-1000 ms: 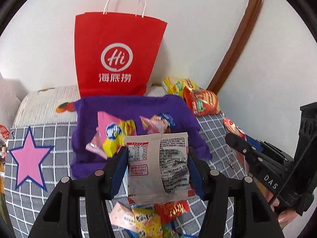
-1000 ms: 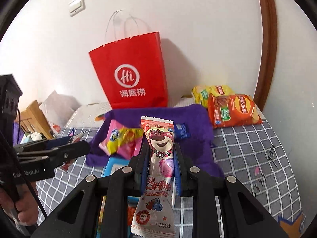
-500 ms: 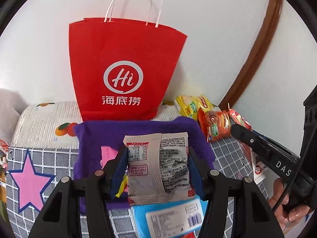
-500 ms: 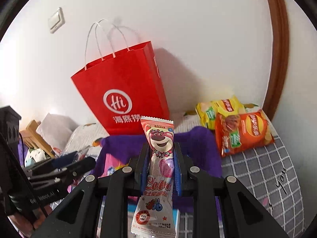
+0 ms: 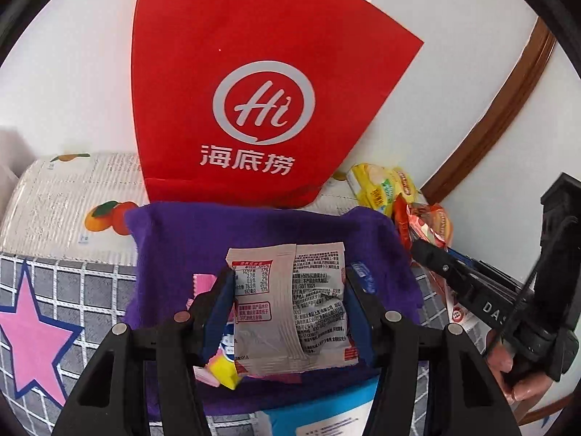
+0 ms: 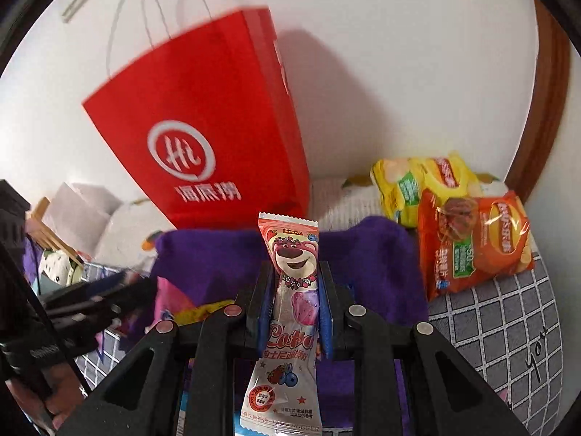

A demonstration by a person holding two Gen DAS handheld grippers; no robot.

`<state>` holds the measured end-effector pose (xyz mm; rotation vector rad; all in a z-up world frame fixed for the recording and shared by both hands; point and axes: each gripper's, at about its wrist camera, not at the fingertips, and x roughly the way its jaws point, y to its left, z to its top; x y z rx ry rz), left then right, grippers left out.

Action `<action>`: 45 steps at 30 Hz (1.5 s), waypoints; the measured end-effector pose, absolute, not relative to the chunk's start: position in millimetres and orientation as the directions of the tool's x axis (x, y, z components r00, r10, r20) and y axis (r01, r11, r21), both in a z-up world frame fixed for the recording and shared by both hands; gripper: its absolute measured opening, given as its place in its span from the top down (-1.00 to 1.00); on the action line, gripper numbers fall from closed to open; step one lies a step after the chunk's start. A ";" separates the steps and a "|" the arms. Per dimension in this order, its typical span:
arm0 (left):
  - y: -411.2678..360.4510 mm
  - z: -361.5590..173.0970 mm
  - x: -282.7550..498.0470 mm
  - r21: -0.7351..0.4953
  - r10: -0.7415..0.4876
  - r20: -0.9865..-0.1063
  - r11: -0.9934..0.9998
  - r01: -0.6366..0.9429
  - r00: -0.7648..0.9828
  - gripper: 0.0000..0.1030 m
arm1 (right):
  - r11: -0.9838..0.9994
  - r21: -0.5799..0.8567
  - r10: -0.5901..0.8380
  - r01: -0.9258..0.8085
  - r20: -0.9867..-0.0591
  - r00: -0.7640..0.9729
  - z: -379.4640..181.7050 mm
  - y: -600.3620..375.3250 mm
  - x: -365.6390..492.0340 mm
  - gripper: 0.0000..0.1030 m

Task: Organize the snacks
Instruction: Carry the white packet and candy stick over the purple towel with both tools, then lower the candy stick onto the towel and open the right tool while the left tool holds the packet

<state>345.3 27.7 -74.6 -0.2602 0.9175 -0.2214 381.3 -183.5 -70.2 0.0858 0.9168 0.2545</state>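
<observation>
Carrying one snack in each tool, I have both aimed toward the red paper bag, which stands upright against the white wall and is, in my judgement, where the snacks are to go. My left gripper is clamped on a flat grey-white snack packet, its blue pads pressing the two side edges so the printed back faces the camera and the pack stays flat. My right gripper is closed tight on a slim bear-printed candy stick, pinched at mid-length so that the top stands clear above the jaws and the tail hangs below; I judge that this leaves a free end to lead into the bag's mouth. Below both packs lies a purple cloth with loose sweets on it, just in front of the bag. Beside the cloth, toward the wall, a yellow chip bag and an orange chip bag lie overlapping, not yet gathered. The surface is a grey checked cover with a pink star. A curved brown wooden trim runs up the wall.
</observation>
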 end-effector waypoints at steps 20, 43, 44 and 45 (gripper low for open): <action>22.6 -91.1 351.8 -0.309 -0.279 -0.785 0.950 0.042 0.553 -0.08 | 0.977 0.054 0.150 -0.206 -0.863 0.483 -117.2 -178.5 398.0 0.53; 21.8 -83.7 347.4 -0.325 -0.295 -0.779 0.945 0.046 0.553 -0.08 | 0.956 0.038 0.164 -0.292 -0.892 0.421 -136.2 -138.7 391.9 0.52; 21.7 -84.4 347.8 -0.325 -0.296 -0.780 0.945 0.047 0.551 -0.08 | 0.955 0.039 0.165 -0.293 -0.894 0.417 -137.2 -138.1 393.2 0.52; 21.6 -84.8 348.0 -0.325 -0.297 -0.781 0.945 0.049 0.550 -0.08 | 0.955 0.039 0.164 -0.295 -0.897 0.411 -139.0 -137.1 393.9 0.52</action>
